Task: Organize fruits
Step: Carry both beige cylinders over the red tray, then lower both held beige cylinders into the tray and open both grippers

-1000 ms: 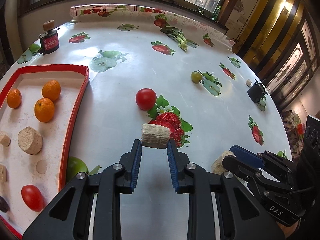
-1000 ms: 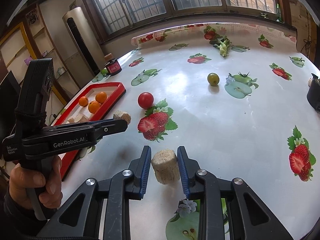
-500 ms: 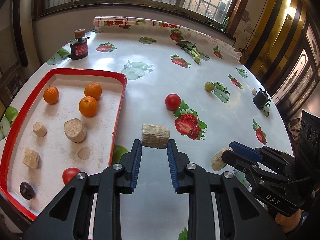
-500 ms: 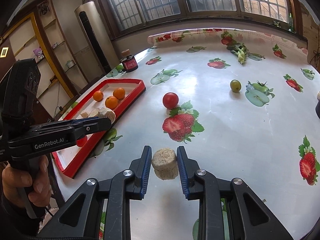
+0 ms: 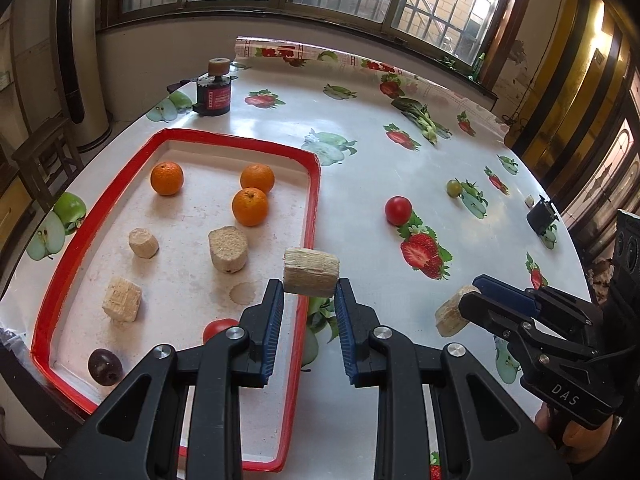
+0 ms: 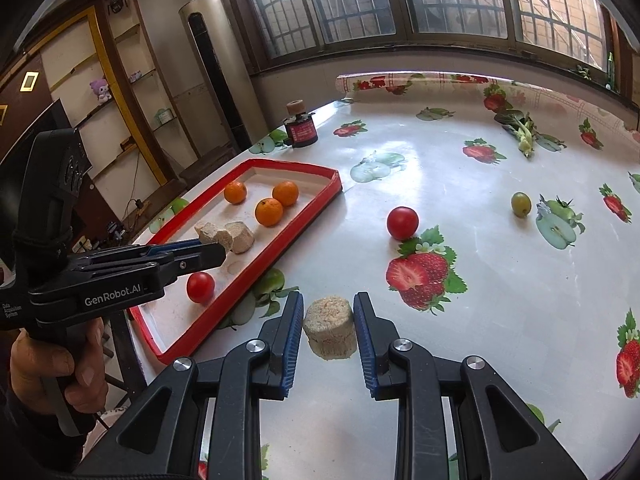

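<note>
My left gripper (image 5: 309, 286) is shut on a beige fibrous chunk (image 5: 311, 271) and holds it in the air above the right rim of the red tray (image 5: 313, 200). The tray holds three oranges (image 5: 249, 206), a red tomato (image 5: 218, 329), a dark plum (image 5: 105, 366) and three beige chunks (image 5: 228, 249). My right gripper (image 6: 328, 314) is shut on another beige chunk (image 6: 330, 333), held above the table right of the tray (image 6: 276, 244). A red tomato (image 6: 402, 222) and a small green fruit (image 6: 521, 204) lie on the table.
The round table (image 5: 360, 160) has a fruit-print cloth. A dark jar with a cork (image 5: 214, 89) stands behind the tray. A small black object (image 5: 541, 216) sits at the right edge. A chair (image 5: 44, 156) stands left of the table.
Both grippers have risen and moved left with their chunks. The left chunk has gone from over the table to over the tray's right rim; the right chunk is closer to the tray.
</note>
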A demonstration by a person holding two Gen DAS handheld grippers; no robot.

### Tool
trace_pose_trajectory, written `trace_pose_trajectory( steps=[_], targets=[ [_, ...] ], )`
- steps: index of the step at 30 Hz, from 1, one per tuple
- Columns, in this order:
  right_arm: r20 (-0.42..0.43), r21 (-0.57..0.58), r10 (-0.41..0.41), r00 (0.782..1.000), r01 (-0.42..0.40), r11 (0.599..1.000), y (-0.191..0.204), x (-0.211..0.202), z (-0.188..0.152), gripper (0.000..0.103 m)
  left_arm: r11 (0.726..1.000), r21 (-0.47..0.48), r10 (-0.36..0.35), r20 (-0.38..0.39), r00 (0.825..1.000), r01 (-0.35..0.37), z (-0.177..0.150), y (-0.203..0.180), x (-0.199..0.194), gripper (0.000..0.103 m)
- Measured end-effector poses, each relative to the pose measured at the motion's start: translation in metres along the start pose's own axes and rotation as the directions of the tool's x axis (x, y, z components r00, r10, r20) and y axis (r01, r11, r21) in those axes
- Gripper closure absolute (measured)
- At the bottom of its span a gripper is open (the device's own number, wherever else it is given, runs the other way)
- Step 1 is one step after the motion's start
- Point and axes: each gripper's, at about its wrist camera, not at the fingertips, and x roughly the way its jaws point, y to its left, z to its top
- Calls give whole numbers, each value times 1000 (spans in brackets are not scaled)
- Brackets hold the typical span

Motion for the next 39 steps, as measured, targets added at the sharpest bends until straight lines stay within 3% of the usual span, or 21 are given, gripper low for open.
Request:
trace_pose_trajectory(
  steps=[23,39],
  targets=[
    [-25,-118,87,996,-89,989,70,36,30,77,994,-95,54,4,999,-53,-6,59,-9,79],
    [-47,-142,117,992,-123,982,87,53,37,77,988,-137,77,0,997,-76,-10,85,-10,79]
  ],
)
